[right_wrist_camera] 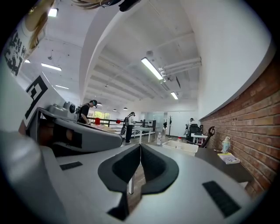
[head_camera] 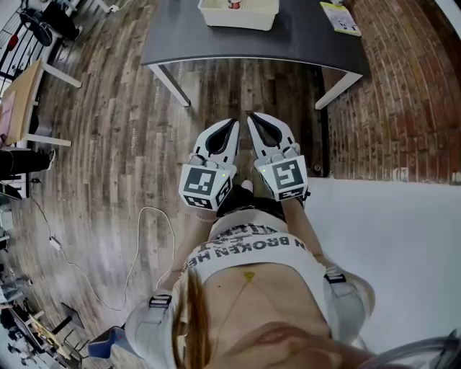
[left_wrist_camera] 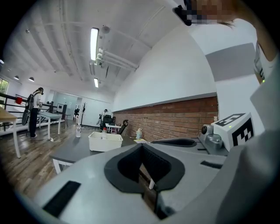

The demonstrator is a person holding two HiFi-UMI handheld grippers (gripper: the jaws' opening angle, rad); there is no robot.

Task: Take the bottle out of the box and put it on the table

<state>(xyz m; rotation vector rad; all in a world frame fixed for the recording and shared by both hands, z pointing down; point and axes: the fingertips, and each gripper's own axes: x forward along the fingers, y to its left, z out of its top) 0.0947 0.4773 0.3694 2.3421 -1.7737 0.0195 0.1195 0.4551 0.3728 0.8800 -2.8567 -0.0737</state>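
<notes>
Wood floor point(head_camera: 122, 130), brick wall point(head_camera: 403, 108) at right, dark table point(head_camera: 302, 36) far ahead.
White box point(head_camera: 238, 16) sits on it; left gripper point(head_camera: 230, 125) and right gripper point(head_camera: 255, 119) are both pressed together, empty.

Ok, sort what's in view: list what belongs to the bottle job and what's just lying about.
Job: bottle; the box that holds it; table; left gripper and right gripper, both shut and empty.

Lying about: booklet on the table; cable on the floor; wooden desk off to the side.
</notes>
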